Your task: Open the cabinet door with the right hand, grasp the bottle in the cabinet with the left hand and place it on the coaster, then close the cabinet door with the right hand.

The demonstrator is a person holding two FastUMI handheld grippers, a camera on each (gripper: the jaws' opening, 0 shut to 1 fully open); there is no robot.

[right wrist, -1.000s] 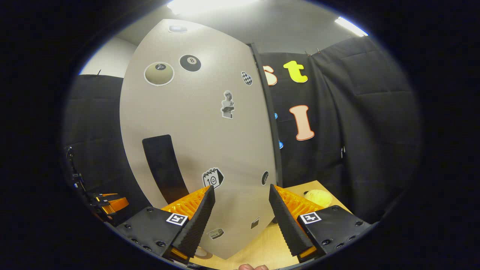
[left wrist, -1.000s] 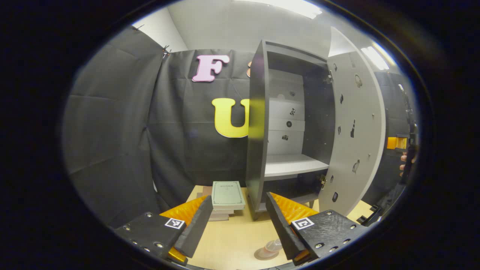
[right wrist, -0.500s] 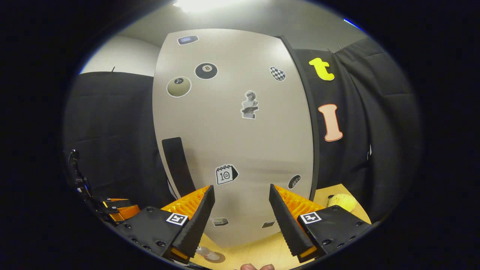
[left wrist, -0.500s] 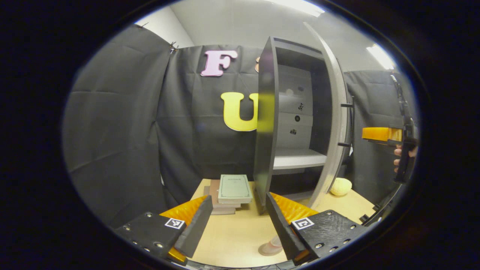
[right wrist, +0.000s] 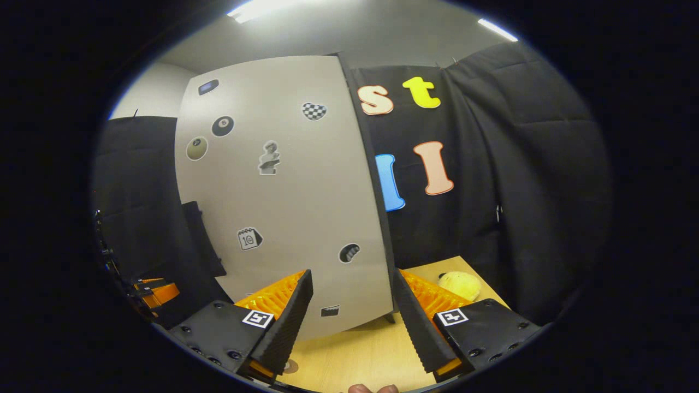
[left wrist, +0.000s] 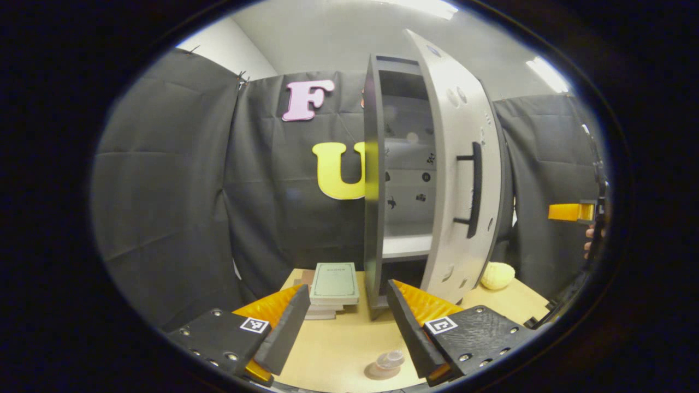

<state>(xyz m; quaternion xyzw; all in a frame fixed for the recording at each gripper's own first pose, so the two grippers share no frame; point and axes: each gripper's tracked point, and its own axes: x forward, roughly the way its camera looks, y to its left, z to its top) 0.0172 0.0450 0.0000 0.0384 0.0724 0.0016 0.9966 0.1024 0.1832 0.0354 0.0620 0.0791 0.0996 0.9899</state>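
Left tongs spread apart, nothing between the fingers, hovering over the wooden table. Clear bottle stands on the round coaster on the table, just inside the right-side finger, not touched by it. Ahead of the left tongs and slightly to their right stands the dark cabinet, its pale door partly open, swung well in toward the frame with a gap left; dark bar handle on the door's outer face. A light shelf shows through the gap. Stack of books lies on the table ahead of the left-side finger, beside the cabinet. Yellow plush sits on the table past the door, off to the right. Far right edge of the left gripper view: the other tongs and a hand holding them, small.

Right tongs also spread apart and empty, clear of the door. Door face with stickers stands straight ahead of them and to their left, not touched. Yellow plush ahead-right of the right finger. A fingertip at the bottom edge of the right gripper view.
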